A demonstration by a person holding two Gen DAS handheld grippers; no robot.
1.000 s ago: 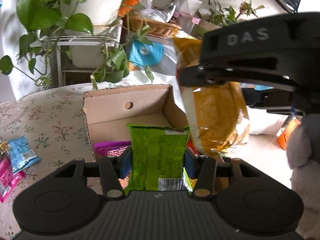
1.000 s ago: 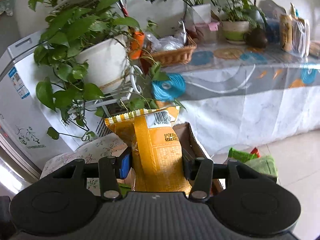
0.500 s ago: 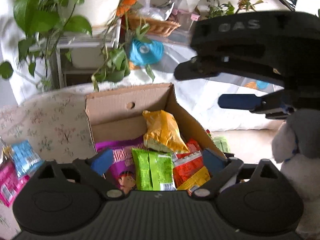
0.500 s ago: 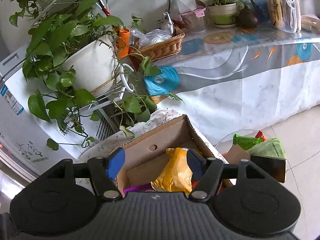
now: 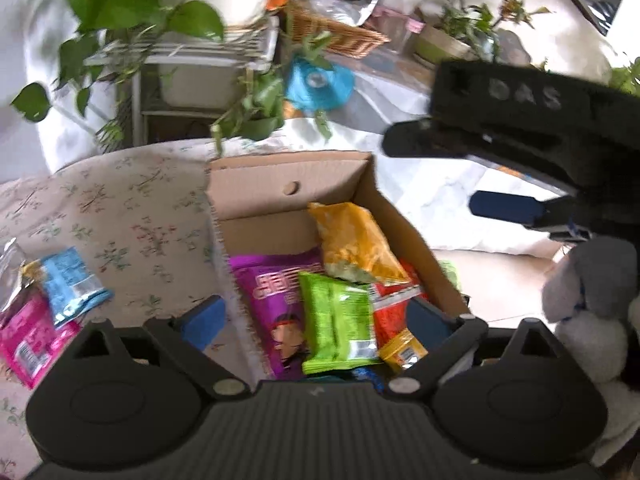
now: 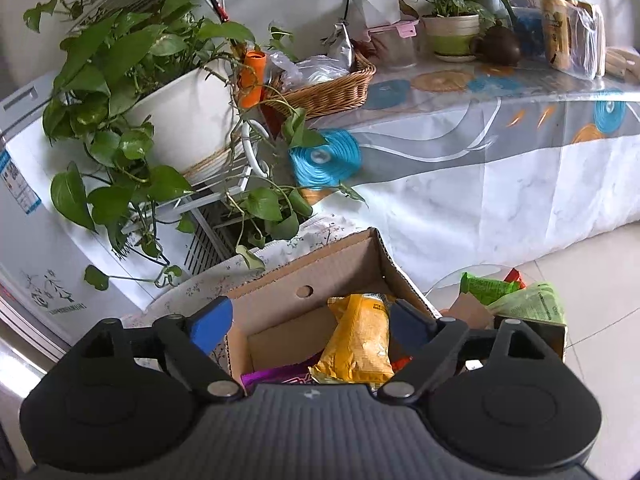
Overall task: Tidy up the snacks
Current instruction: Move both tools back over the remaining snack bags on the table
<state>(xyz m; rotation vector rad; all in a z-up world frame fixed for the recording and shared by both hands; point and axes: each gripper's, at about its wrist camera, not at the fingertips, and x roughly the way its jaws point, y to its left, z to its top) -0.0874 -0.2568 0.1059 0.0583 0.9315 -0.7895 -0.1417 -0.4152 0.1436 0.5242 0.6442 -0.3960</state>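
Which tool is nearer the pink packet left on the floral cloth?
Left. The left tool hangs over the box, the pink packet just beside it. The right tool is across the box, farther away.

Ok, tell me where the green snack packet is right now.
In the left wrist view, the green snack packet lies inside the cardboard box, on top of the purple bag, just below the yellow bag.

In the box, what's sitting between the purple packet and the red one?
A green snack packet lies between the purple packet and the red packet inside the cardboard box, overlapping both. The left wrist view shows this.
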